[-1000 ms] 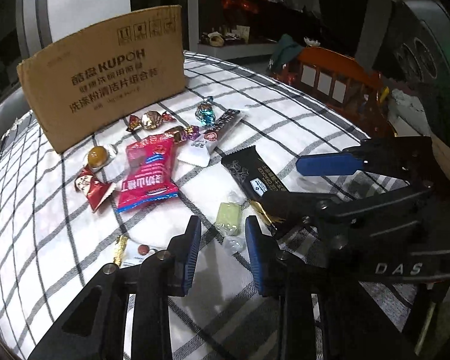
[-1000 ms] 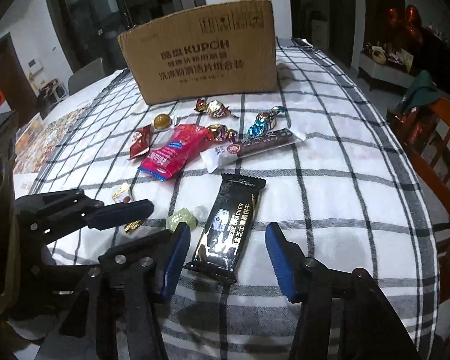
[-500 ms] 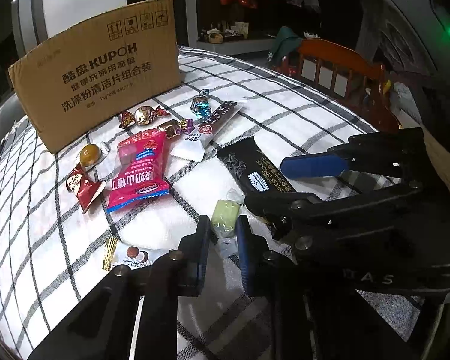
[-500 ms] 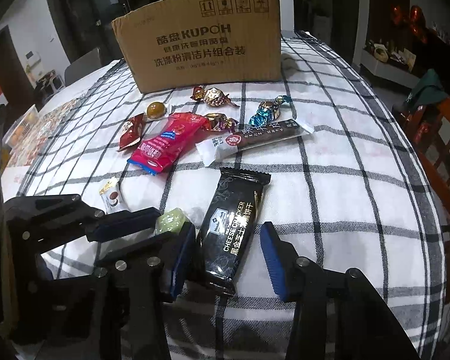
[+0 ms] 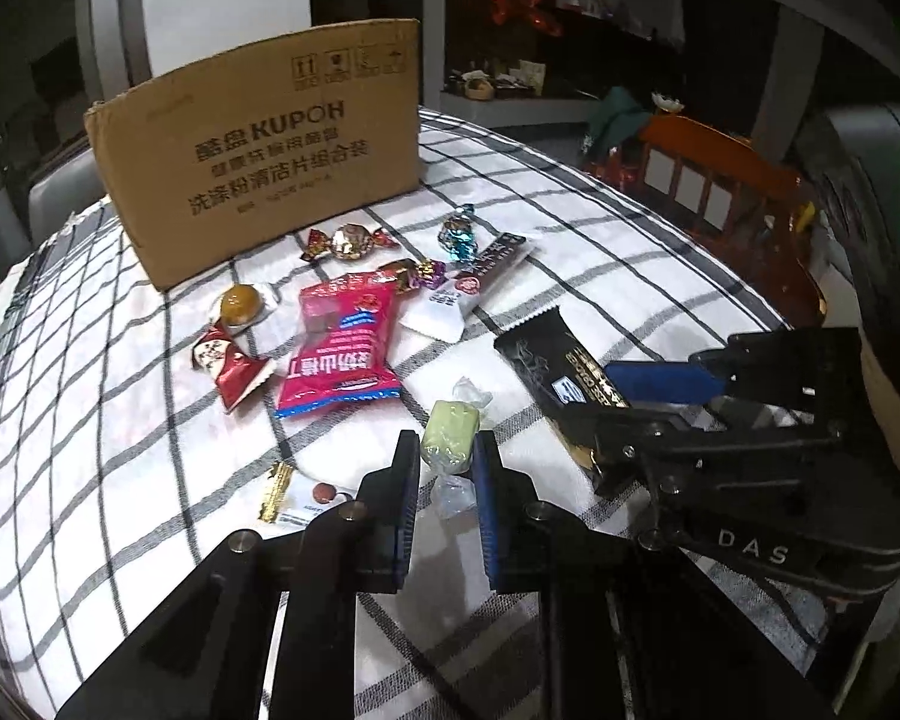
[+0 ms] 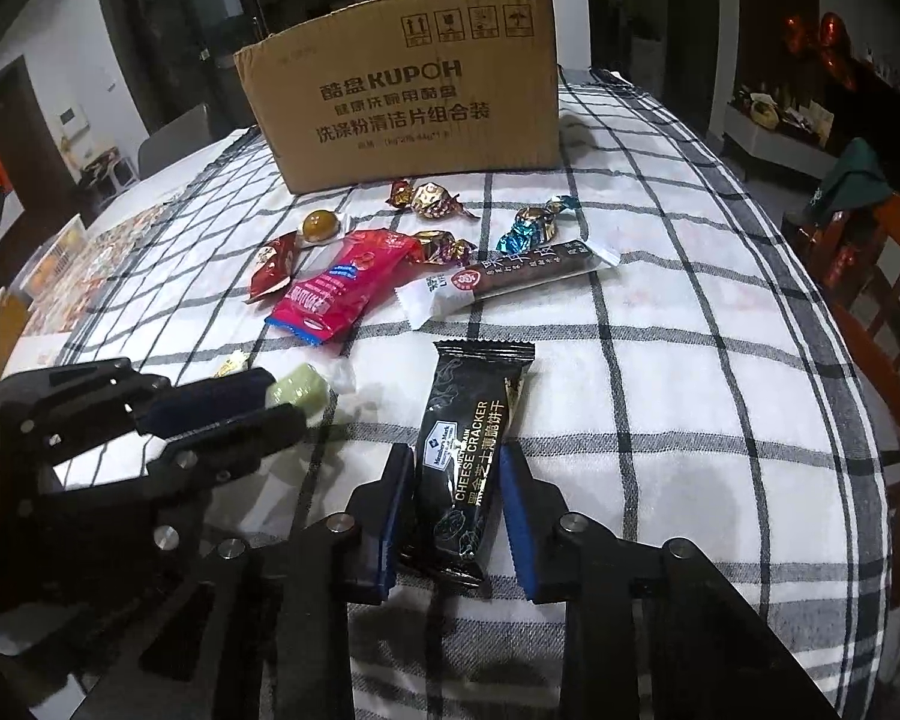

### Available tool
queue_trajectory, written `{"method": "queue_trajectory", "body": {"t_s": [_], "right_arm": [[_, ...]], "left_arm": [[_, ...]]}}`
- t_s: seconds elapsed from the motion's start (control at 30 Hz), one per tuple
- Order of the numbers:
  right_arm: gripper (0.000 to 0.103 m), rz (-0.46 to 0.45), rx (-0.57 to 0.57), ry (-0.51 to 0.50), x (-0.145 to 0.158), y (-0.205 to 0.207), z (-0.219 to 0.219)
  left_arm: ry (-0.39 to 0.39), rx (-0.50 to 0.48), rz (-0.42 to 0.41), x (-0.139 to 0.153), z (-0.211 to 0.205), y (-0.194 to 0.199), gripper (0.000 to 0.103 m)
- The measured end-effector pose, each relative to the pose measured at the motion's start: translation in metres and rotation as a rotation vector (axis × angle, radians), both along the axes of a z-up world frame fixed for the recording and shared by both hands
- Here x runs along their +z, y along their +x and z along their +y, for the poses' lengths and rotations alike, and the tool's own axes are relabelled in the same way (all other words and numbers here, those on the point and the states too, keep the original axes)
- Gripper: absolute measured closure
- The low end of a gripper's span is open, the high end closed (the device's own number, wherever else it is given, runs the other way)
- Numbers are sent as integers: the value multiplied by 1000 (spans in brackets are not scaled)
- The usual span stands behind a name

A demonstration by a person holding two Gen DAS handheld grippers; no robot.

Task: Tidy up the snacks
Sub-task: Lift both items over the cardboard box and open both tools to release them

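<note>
On the checked tablecloth [image 6: 690, 360] lies a spread of snacks. My left gripper [image 5: 446, 445] is shut on a pale green candy [image 5: 450, 433] in clear twisted wrap, just above the cloth; the right wrist view shows that candy [image 6: 300, 387] at the left gripper's tips. A black cheese cracker pack [image 6: 474, 420] lies lengthwise between the jaws of my right gripper [image 6: 455, 459], which are closing, with both pads against its long edges. In the left wrist view the right gripper [image 5: 594, 396] covers the near end of the black pack [image 5: 540, 354].
A brown cardboard box [image 6: 408, 90] stands at the back of the table. In front of it lie a red pack [image 6: 342, 282], a white and brown bar [image 6: 510, 276] and several foil candies. A small gold-edged wrapper [image 5: 294, 495] lies near the left gripper. A wooden chair [image 6: 882, 276] stands at the right.
The left jaws closed onto the green candy, which now sits slightly raised between them. The right jaws narrowed from wide apart to touching the black pack's edges.
</note>
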State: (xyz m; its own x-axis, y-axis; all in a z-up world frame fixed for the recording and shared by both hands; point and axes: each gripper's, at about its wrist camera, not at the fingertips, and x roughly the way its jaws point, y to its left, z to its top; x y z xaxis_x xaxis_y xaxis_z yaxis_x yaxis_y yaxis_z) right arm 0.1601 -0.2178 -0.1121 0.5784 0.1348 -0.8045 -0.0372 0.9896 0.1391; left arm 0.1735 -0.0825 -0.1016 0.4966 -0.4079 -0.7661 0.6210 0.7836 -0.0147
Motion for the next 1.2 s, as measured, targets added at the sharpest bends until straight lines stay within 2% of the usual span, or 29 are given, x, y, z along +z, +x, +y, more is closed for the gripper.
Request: {"method": "queue_trajectory", "body": {"t_s": [0.5, 0.63, 0.77, 1.2], "right_arm": [[76, -75, -5, 48, 18, -13, -6], [76, -114, -5, 68, 33, -16, -7], [76, -173, -8, 82, 53, -20, -8], [76, -333, 0, 104, 107, -17, -10]], "left_arm": [[-22, 83, -11, 27, 12, -12, 84], [-53, 113, -16, 40, 16, -13, 84], [-76, 135, -59, 59, 20, -17, 84], [-109, 179, -146, 102, 22, -10, 84]]}}
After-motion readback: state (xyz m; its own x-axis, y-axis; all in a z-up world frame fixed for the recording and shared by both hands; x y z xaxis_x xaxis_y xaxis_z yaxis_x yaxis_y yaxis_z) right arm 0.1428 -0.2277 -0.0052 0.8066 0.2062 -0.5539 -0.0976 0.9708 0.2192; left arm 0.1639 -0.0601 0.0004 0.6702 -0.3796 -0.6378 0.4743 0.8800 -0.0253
